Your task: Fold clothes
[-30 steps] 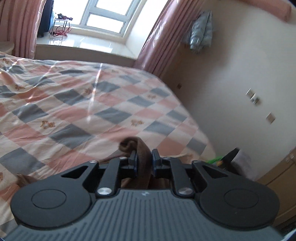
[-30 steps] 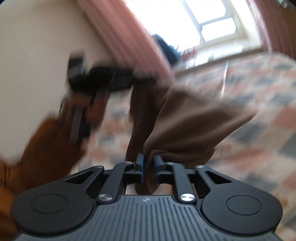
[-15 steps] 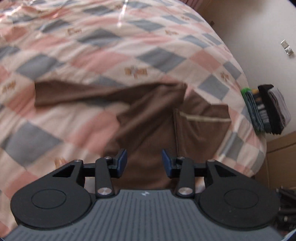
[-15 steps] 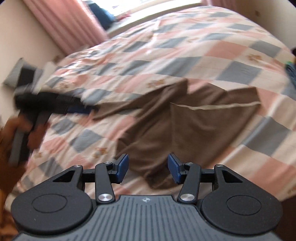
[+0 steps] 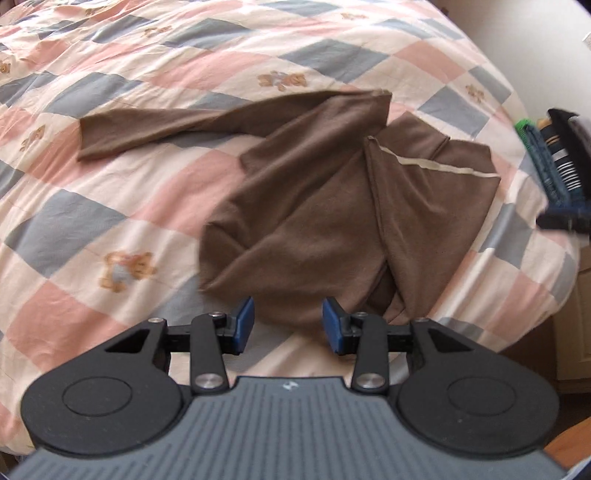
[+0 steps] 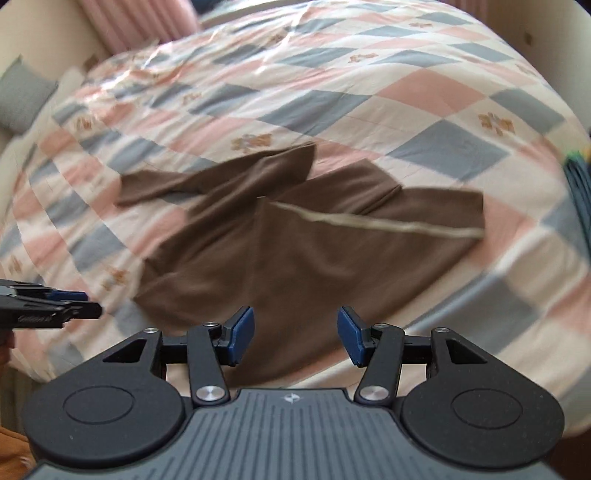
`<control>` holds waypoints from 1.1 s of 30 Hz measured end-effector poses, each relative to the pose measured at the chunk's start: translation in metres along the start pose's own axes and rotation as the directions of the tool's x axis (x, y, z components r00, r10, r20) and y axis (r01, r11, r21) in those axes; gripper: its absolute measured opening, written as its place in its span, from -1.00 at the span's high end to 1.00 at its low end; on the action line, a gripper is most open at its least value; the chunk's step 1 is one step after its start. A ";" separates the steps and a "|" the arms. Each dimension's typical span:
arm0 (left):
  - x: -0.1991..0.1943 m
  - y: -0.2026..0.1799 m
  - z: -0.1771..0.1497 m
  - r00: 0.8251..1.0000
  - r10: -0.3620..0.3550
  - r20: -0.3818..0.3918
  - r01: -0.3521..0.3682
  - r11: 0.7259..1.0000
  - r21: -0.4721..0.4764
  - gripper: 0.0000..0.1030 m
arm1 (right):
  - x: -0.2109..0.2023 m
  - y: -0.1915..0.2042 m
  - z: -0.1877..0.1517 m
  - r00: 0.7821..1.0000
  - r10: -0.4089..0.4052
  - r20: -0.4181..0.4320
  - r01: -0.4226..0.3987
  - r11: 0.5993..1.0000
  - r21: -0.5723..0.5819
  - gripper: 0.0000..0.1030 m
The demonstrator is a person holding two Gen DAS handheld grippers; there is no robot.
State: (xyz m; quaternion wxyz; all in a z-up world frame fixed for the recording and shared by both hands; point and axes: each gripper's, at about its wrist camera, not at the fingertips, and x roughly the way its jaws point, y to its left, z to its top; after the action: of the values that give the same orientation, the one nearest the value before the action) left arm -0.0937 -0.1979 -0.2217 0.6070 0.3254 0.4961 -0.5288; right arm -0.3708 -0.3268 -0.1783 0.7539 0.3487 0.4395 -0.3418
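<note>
A: Where is the garment?

B: A brown top (image 5: 306, 221) lies rumpled at the centre of both frames, on a bed's checked quilt (image 5: 110, 206), one sleeve stretched to the left.

A: And the tools?

B: The left gripper (image 5: 288, 325) has its jaws apart, gripping nothing. The right gripper (image 6: 295, 334) is opening its jaws, also empty, above the top's near edge.

Home bedroom: checked quilted bed (image 5: 184, 74), pink curtains (image 6: 140, 18).
</note>
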 end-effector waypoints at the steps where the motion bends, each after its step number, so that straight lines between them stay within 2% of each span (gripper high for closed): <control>1: 0.008 -0.013 0.000 1.000 0.016 -0.004 -0.016 1.000 -0.006 0.33 | 0.007 -0.013 0.009 1.000 0.004 -0.017 -0.005 1.000 -0.031 -0.05; 3: 0.022 -0.038 0.002 0.999 0.038 -0.010 -0.038 0.998 -0.040 0.36 | 0.020 -0.038 0.023 0.999 0.009 -0.045 -0.012 0.996 -0.088 -0.05; 6: 0.029 -0.060 0.004 0.999 0.038 -0.009 -0.039 0.989 -0.145 0.36 | 0.038 -0.082 0.044 0.998 0.027 -0.060 -0.034 0.993 -0.117 -0.05; 9: 0.028 -0.070 0.004 0.998 0.056 -0.001 -0.054 0.972 -0.227 0.37 | 0.066 -0.123 0.069 0.993 0.099 -0.066 -0.102 0.994 -0.045 0.04; 10: 0.027 -0.072 0.004 0.998 0.065 -0.006 -0.064 0.968 -0.244 0.37 | 0.077 -0.134 0.078 0.989 0.136 -0.055 -0.137 0.991 -0.009 0.16; 12: 0.027 -0.075 0.005 0.996 0.083 -0.013 -0.083 0.958 -0.274 0.37 | 0.100 -0.152 0.094 0.983 0.184 -0.028 -0.182 0.980 0.077 0.17; 14: 0.028 -0.074 0.006 0.995 0.098 -0.012 -0.097 0.949 -0.299 0.37 | 0.123 -0.163 0.108 0.976 0.217 0.015 -0.217 0.964 0.152 0.17; 16: 0.029 -0.072 0.008 0.994 0.110 -0.007 -0.106 0.941 -0.321 0.37 | 0.148 -0.168 0.122 0.977 0.210 0.022 -0.211 0.958 0.194 0.17; 18: 0.030 -0.071 0.009 0.993 0.116 0.003 -0.108 0.936 -0.334 0.36 | 0.172 -0.166 0.134 0.981 0.192 0.009 -0.190 0.965 0.179 0.17; 20: 0.034 -0.070 0.011 0.993 0.118 0.013 -0.107 0.936 -0.336 0.36 | 0.197 -0.163 0.144 0.986 0.163 -0.029 -0.157 0.975 0.155 0.17; 22: 0.038 -0.071 0.014 0.993 0.118 0.020 -0.105 0.938 -0.331 0.36 | 0.214 -0.159 0.148 0.983 0.168 -0.079 -0.157 0.979 0.130 0.17; 23: 0.040 -0.072 0.016 0.993 0.116 0.018 -0.104 0.940 -0.326 0.36 | 0.222 -0.157 0.150 0.980 0.171 -0.105 -0.159 0.980 0.117 0.35; 25: 0.042 -0.076 0.021 0.994 0.107 0.024 -0.094 0.947 -0.308 0.36 | 0.220 -0.153 0.153 0.965 0.231 -0.126 -0.219 0.971 0.100 0.88; 29: 0.038 -0.087 0.034 0.995 0.064 0.080 -0.043 0.969 -0.245 0.32 | 0.171 -0.145 0.154 0.941 0.335 -0.051 -0.330 0.940 0.089 0.90; 31: 0.033 -0.096 0.042 0.992 0.029 0.125 -0.004 0.980 -0.198 0.31 | 0.136 -0.140 0.155 0.908 0.418 -0.018 -0.413 0.904 0.113 0.90; 33: 0.026 -0.107 0.050 0.983 -0.007 0.181 0.033 0.990 -0.139 0.28 | 0.103 -0.128 0.155 0.855 0.518 -0.007 -0.514 0.851 0.111 0.90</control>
State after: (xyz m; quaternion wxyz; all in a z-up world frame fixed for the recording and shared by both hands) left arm -0.1857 -0.2766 -0.2182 0.6655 0.2273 0.4786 -0.5257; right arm -0.3705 -0.5434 -0.2428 0.7904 0.4992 0.3248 -0.1434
